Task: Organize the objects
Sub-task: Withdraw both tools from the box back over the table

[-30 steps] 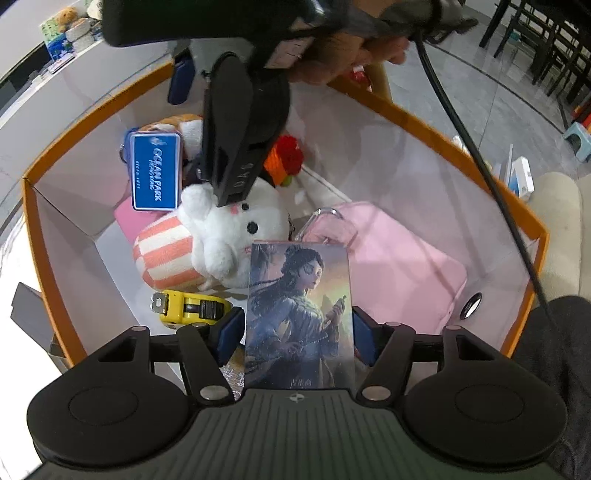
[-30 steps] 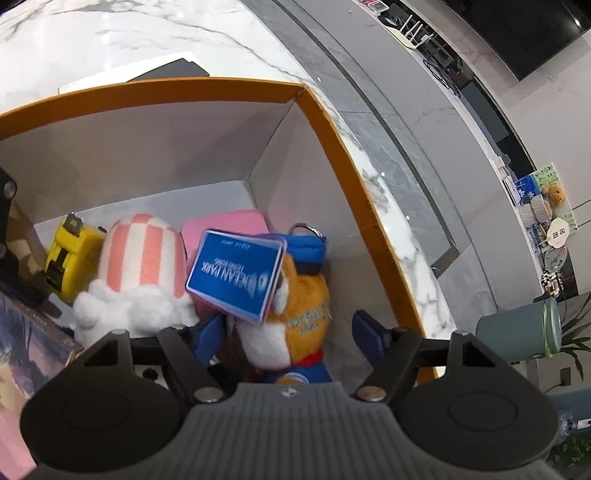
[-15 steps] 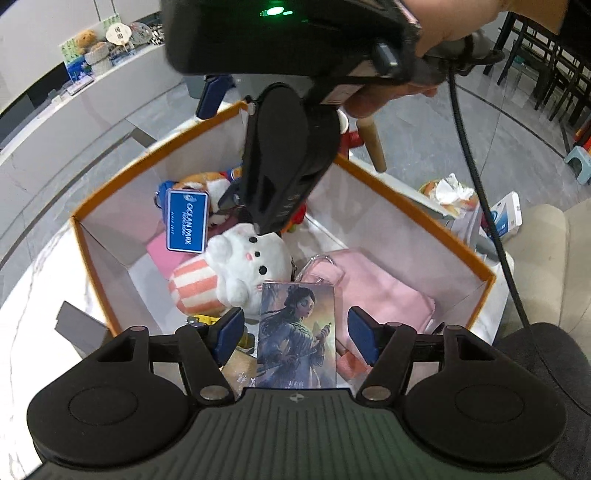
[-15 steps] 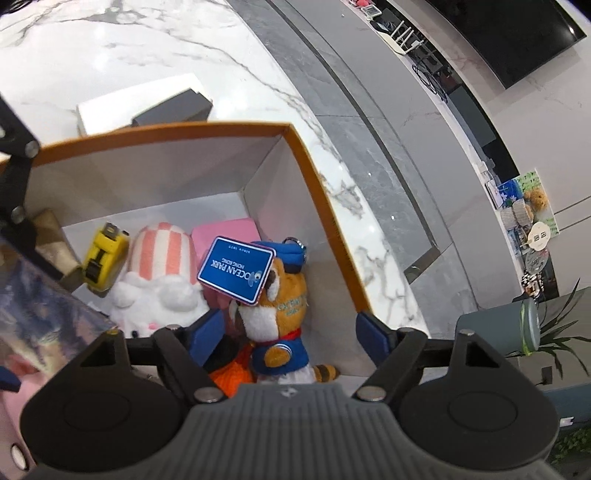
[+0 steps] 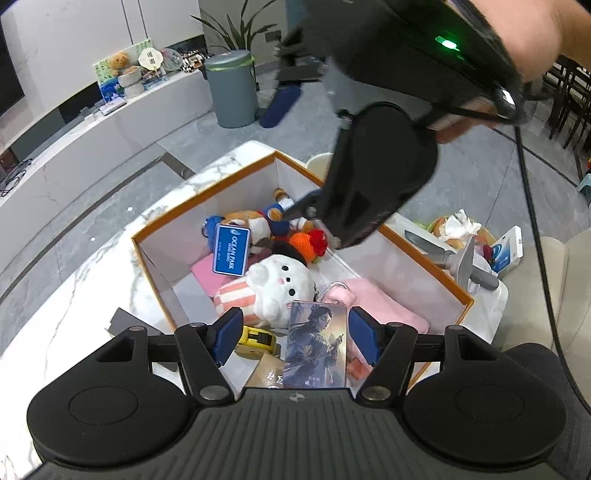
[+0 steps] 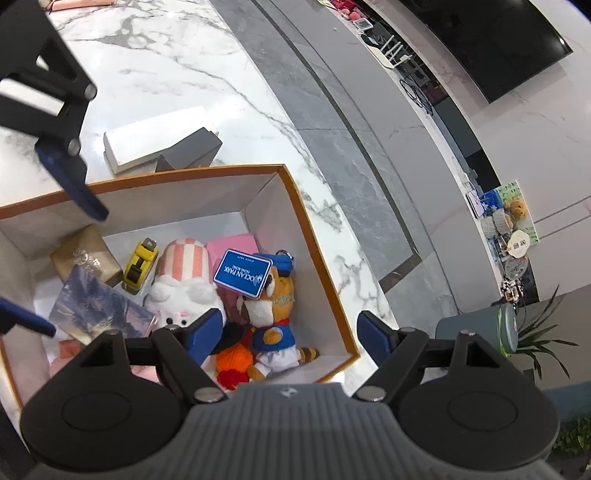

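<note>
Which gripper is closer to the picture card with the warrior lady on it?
Left. The left gripper hangs open just above the picture card; the right gripper is over the tiger plush at the box's other end.

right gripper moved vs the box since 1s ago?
Yes. The right gripper has lifted up and away from the orange-rimmed box; the box now looks smaller, with more marble counter visible. Its open jaws hold nothing.

I'm looking into a home living area: a marble surface, wall television, potted plant, dining chairs and grey bin.
</note>
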A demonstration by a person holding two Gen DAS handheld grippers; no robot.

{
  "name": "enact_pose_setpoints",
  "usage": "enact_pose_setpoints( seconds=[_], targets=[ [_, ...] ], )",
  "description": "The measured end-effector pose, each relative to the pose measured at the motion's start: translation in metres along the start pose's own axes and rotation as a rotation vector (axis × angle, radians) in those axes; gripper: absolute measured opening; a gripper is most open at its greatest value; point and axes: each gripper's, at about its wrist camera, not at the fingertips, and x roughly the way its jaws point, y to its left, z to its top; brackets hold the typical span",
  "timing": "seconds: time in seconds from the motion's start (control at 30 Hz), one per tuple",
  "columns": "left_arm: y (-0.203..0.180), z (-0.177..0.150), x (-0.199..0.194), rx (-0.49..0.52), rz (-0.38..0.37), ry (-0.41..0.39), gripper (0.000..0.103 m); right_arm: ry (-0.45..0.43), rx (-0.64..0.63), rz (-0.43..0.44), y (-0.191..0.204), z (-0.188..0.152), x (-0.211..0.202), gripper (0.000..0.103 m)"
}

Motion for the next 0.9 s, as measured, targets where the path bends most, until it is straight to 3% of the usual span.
enact_pose_setpoints(
  seconds=[0.2, 0.43, 0.47, 0.7, 0.9],
  targets=[
    [0.008, 0.001, -0.025, -0.018, 0.027, -0.042, 0.076, 0.008, 0.038, -0.033, 0.0, 0.002, -0.026, 0.081],
    [0.027, -0.015, -0.06, -0.094, 0.058, -0.103, 0.076, 0.018, 0.202, -0.099, 0.013, 0.007, -0.054, 0.086],
    [0.031, -0.018, -0.064, -0.104, 0.064, -0.109, 0.076, -0.139, 0.062, 0.045, 0.023, 0.013, -0.059, 0.086],
    [0.057, -0.041, -0.081, -0.199, 0.08, -0.137, 0.076, -0.082, 0.37, 0.061, 0.036, 0.021, -0.077, 0.086],
    [0.085, -0.062, -0.079, -0.271, 0.134, -0.142, 0.076, -0.118, 0.533, 0.106, 0.053, 0.044, -0.091, 0.087]
  ],
)
